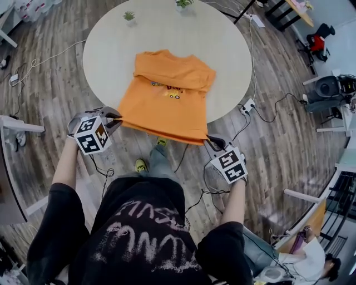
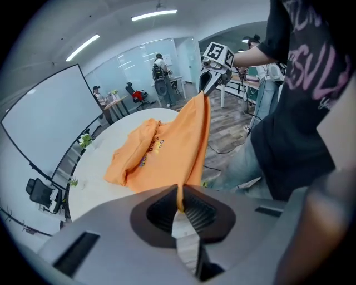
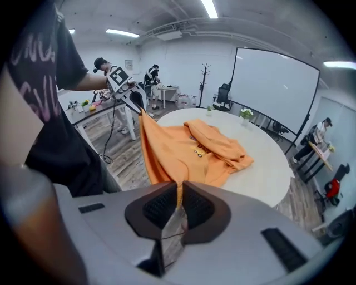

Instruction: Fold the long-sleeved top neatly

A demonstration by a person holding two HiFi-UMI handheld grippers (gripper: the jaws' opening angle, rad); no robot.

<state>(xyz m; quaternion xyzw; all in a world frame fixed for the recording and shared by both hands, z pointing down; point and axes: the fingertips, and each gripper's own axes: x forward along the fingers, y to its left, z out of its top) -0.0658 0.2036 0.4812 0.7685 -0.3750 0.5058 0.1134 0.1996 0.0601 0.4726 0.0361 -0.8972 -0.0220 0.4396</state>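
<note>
At the near edge of the round white table (image 1: 105,50), the orange long-sleeved top (image 1: 169,94) lies with its collar end and folded-in sleeves on the tabletop. Its hem is raised off the edge between the two grippers. The left gripper (image 1: 113,119) has its jaws almost together, pinching one hem corner. The right gripper (image 1: 214,143) pinches the other corner the same way, with a thin fold of cloth between its pads. Holding the corners well apart stretches the hem straight, so I judge the lower half is ready to be laid over the upper part in one even fold. A small potted plant (image 1: 129,16) stands at the far side, well clear.
</note>
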